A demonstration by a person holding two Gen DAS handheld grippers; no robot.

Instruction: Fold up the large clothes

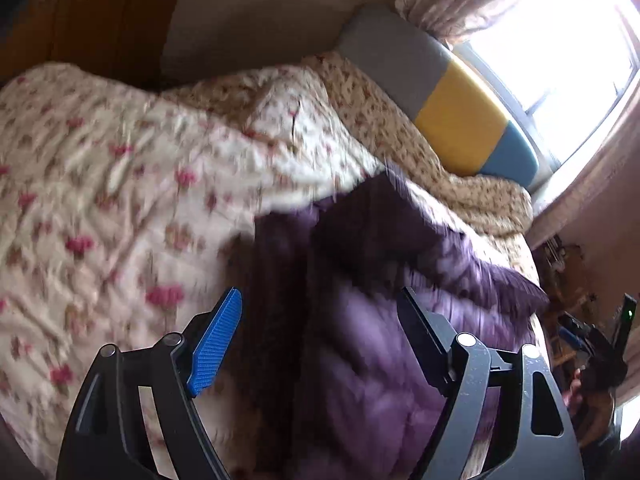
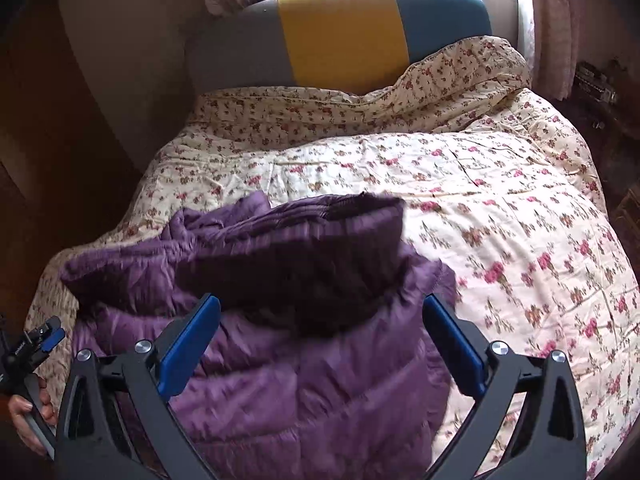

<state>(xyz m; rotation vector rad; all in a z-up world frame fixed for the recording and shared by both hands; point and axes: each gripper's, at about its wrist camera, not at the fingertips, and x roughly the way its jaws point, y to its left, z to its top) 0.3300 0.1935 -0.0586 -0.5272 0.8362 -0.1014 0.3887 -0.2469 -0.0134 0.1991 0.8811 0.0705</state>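
Lying bunched on the near part of the bed, the purple padded jacket is resting on a floral quilt. The right tongs are hanging over it with their blue pads spread wide, nothing pinched between them. The left tongs are likewise gaping above the jacket's edge, gripping nothing. Behind the quilt, a grey, yellow and blue headboard is standing under a bright window.
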